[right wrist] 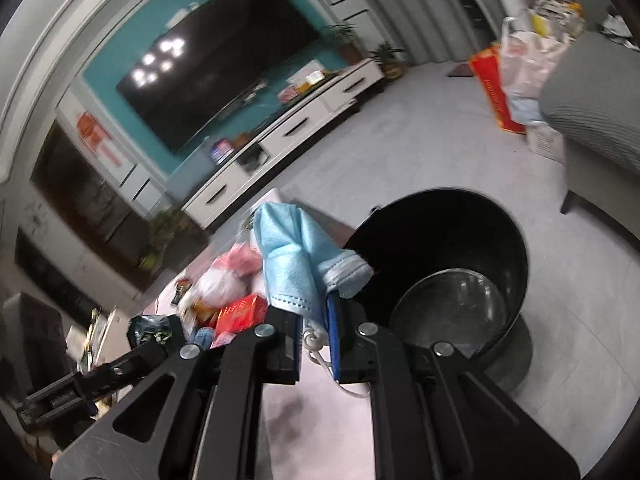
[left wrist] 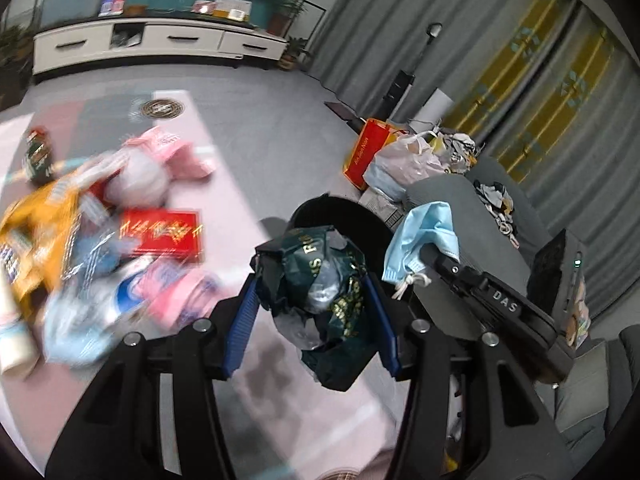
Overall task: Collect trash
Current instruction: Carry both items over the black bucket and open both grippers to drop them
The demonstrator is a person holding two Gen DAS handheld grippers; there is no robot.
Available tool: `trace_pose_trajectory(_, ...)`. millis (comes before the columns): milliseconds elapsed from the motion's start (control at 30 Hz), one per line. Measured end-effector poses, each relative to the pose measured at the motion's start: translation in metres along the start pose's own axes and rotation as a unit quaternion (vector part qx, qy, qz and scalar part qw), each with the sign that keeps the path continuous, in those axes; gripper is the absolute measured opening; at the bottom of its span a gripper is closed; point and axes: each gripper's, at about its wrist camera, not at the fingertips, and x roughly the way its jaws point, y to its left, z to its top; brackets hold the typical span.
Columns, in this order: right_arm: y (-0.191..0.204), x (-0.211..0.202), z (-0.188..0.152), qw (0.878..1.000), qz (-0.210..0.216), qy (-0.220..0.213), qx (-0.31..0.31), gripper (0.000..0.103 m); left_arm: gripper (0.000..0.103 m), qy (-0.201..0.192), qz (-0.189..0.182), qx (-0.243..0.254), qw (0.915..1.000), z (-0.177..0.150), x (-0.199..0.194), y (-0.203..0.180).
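Trash is held in both grippers beside a round black bin (right wrist: 444, 240) that stands on the grey floor (left wrist: 256, 120). The left hand-held gripper (left wrist: 316, 312) is partly closed, its blue pads (left wrist: 242, 320) pressing either side of a crumpled dark green wrapper (left wrist: 320, 280) with gold lettering and a patch of clear film. In the left wrist view, the wrapper sits in front of the bin's near rim.

The right hand-held gripper (right wrist: 318, 332) is nearly closed on a pale blue face mask (right wrist: 296, 264). The mask stands up folded between the pads, its white ear loop (right wrist: 320, 344) dangling below them. In the right wrist view, the mask is just left of the bin's open mouth, and a shiny liner shows inside the bin.

More litter lies heaped on a pale pink bench (left wrist: 280, 380) to the left: a red box (left wrist: 164, 234) with gold characters, a pink packet (left wrist: 184, 156), a yellow-orange packet (left wrist: 36, 228), and blurred blue and white wrappers. Motion blur hides their details.

Behind the bin, a grey sofa (left wrist: 460, 208) carries scattered small items, with plastic bags (left wrist: 404, 164) and a red paper bag (left wrist: 366, 152) beside it. Across the room, a white TV cabinet (left wrist: 156, 42) stands under a dark television (right wrist: 212, 64) on a teal wall, and grey curtains (left wrist: 500, 64) hang on the right.
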Motion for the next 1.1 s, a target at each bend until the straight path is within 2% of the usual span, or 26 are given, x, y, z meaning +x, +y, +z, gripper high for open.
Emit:
trace_pose_trajectory(167,-0.034,0.018,0.014,0.998,-0.059,-0.006,0.033,0.011,0.054,0.036,-0.006,0.001,0.9993,0.018,0.068,-0.028)
trace_pose_trajectory(267,-0.056,0.031,0.010,0.995,-0.072,0.024,0.060,0.011,0.054,0.056,0.006,0.002,0.9984,0.023,0.106,-0.036)
trace_pose_trajectory(467,-0.084,0.039,0.011,0.990,-0.095,0.033,0.097,0.014,0.057,0.074,0.014,-0.008,0.9971,0.026,0.147,-0.033)
trace_pose_trajectory(500,-0.087,0.041,0.011,0.989,-0.098,0.038,0.104,0.020,0.059,0.076,0.017,-0.009,0.9969,0.026,0.151,-0.033)
trace_pose_trajectory(567,-0.093,0.046,0.010,0.987,-0.098,0.046,0.119,0.031,0.077,0.078,0.015,-0.010,0.9968,0.026,0.156,-0.032)
trace_pose_trajectory(600,-0.094,0.047,0.009,0.986,-0.099,0.048,0.123,0.038,0.080,0.078,0.013,-0.012,0.9968,0.025,0.157,-0.033)
trace_pose_trajectory(700,-0.089,0.047,0.012,0.986,-0.104,0.044,0.124,0.048,0.083,0.072,0.013,-0.014,0.9972,0.023,0.151,-0.029)
trace_pose_trajectory(833,-0.081,0.043,0.012,0.987,-0.097,0.038,0.122,0.049,0.086,0.048,0.013,-0.012,0.9987,0.021,0.127,-0.026)
trace_pose_trajectory(967,-0.072,0.044,0.012,0.989,-0.082,0.039,0.116,0.049,0.088,0.015,0.022,-0.005,0.9996,0.015,0.087,-0.021)
trace_pose_trajectory(1100,-0.056,0.047,0.009,0.993,-0.060,0.045,0.094,0.055,0.091,-0.035,0.040,0.003,0.9986,0.008,0.032,-0.011)
